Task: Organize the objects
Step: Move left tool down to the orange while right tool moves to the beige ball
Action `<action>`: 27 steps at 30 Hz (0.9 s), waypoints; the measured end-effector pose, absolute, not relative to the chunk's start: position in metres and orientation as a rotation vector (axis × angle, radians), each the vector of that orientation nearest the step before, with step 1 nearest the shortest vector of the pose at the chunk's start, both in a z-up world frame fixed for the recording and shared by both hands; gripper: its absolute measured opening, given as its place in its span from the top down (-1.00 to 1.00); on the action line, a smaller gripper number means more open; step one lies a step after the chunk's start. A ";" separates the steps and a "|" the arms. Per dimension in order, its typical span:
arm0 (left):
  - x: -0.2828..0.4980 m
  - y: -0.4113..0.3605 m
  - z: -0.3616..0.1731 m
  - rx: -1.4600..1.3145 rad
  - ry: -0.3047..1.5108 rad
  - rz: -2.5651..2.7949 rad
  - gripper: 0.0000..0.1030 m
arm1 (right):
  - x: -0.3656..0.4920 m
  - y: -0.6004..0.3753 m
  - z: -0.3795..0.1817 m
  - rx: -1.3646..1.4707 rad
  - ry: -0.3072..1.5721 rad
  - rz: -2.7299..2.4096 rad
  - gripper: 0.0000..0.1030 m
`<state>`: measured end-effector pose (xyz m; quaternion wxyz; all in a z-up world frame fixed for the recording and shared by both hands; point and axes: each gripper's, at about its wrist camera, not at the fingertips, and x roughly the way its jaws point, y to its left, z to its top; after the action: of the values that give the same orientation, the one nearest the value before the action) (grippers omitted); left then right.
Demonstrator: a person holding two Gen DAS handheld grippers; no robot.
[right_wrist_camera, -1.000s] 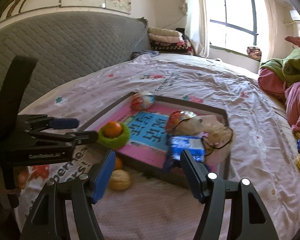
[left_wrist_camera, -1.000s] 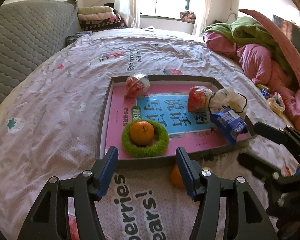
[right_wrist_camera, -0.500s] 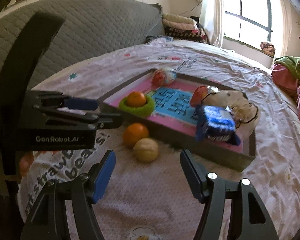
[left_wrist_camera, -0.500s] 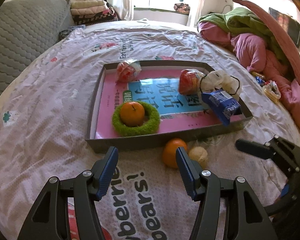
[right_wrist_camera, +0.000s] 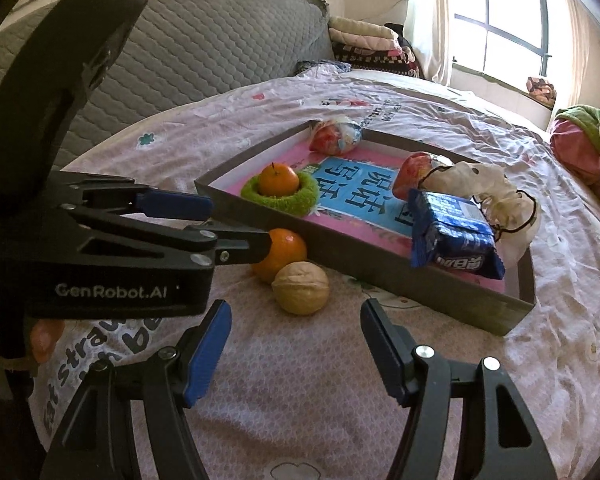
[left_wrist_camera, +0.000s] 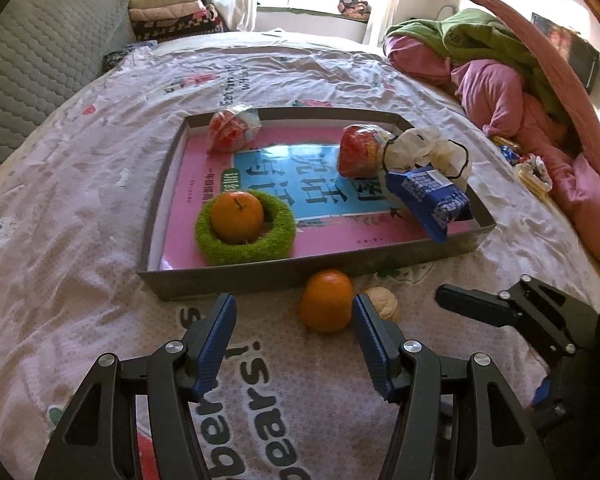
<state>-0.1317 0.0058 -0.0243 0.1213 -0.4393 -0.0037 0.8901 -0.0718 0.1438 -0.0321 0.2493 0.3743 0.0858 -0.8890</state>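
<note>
- Left gripper [left_wrist_camera: 294, 312]: black frame, blue-padded jaws spread wide, nothing between the pads. It hangs over the printed pink bedsheet [left_wrist_camera: 80, 200], just in front of the tray's near wall.
- Right gripper [right_wrist_camera: 296, 324]: same build, jaws also wide apart and empty, over bare sheet just short of the walnut.
- Loose round orange tangerine [left_wrist_camera: 326, 300]: on the sheet outside the tray, touching or almost touching its near wall. In the left wrist view it sits just beside the inner face of the left gripper's right-hand finger; contact cannot be told.
- Tan wrinkled walnut [right_wrist_camera: 300, 288]: on the sheet, touching the loose tangerine on the side toward the right gripper, outside the tray.
- Shallow grey rectangular cardboard tray [left_wrist_camera: 156, 208]: lies flat on the bed, lined with a pink and blue printed sheet.
- Inside the tray: 2nd orange tangerine [left_wrist_camera: 236, 216] seated in a green fuzzy ring [left_wrist_camera: 276, 240] at the near-left corner; 1 red-and-silver foil snack packet [left_wrist_camera: 230, 130] at the far-left; another red snack packet [left_wrist_camera: 358, 152] beside a crumpled white plastic bag [left_wrist_camera: 428, 152] at the right.
- Blue snack pack with white print [left_wrist_camera: 430, 200]: tilted, leaning over the tray's near-right rim.
- Background: grey quilted headboard [right_wrist_camera: 180, 40], piled pink and green bedding [left_wrist_camera: 500, 72] on the right.
</note>
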 end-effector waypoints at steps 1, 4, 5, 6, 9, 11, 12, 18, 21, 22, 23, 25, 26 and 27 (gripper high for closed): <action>-0.132 0.007 -0.025 -1.284 -0.012 2.596 -0.19 | -0.073 0.143 -0.033 1.023 0.236 -2.418 -0.30; -0.135 0.009 -0.025 -1.286 -0.014 2.589 -0.19 | -0.078 0.139 -0.034 1.021 0.249 -2.415 -0.29; -0.136 0.010 -0.026 -1.286 -0.021 2.584 -0.19 | -0.079 0.138 -0.034 1.019 0.254 -2.415 -0.29; -0.137 0.010 -0.026 -1.290 -0.024 2.578 -0.19 | -0.081 0.136 -0.033 1.017 0.260 -2.415 -0.27; -0.139 0.012 -0.028 -1.297 -0.021 2.573 -0.19 | -0.087 0.134 -0.034 1.018 0.281 -2.420 -0.17; -0.142 0.012 -0.030 -1.309 -0.021 2.568 -0.19 | -0.093 0.134 -0.037 1.030 0.285 -2.421 -0.05; -0.144 0.012 -0.031 -1.317 -0.028 2.562 -0.19 | -0.095 0.133 -0.038 1.036 0.283 -2.419 0.05; -0.149 0.013 -0.033 -1.323 -0.044 2.554 -0.19 | -0.103 0.131 -0.044 1.059 0.284 -2.405 0.14; -0.150 0.013 -0.035 -1.326 -0.052 2.549 -0.19 | -0.104 0.131 -0.045 1.055 0.268 -2.388 0.14; -0.151 0.013 -0.035 -1.328 -0.056 2.550 -0.19 | -0.105 0.131 -0.045 1.055 0.265 -2.382 0.14; -0.152 0.013 -0.036 -1.331 -0.062 2.548 -0.19 | -0.106 0.131 -0.046 1.055 0.263 -2.373 0.14; -0.154 0.012 -0.038 -1.342 -0.075 2.543 -0.19 | -0.108 0.129 -0.047 1.057 0.263 -2.361 0.14; -0.155 0.012 -0.038 -1.345 -0.078 2.543 -0.18 | -0.109 0.128 -0.047 1.056 0.262 -2.354 0.15; -0.156 0.012 -0.039 -1.350 -0.079 2.546 -0.18 | -0.109 0.128 -0.047 1.056 0.260 -2.353 0.14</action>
<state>-0.1557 0.0117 -0.0391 0.1290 -0.4643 -0.0273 0.8758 -0.1090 0.1284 -0.0468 0.2715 0.3920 0.0967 -0.8737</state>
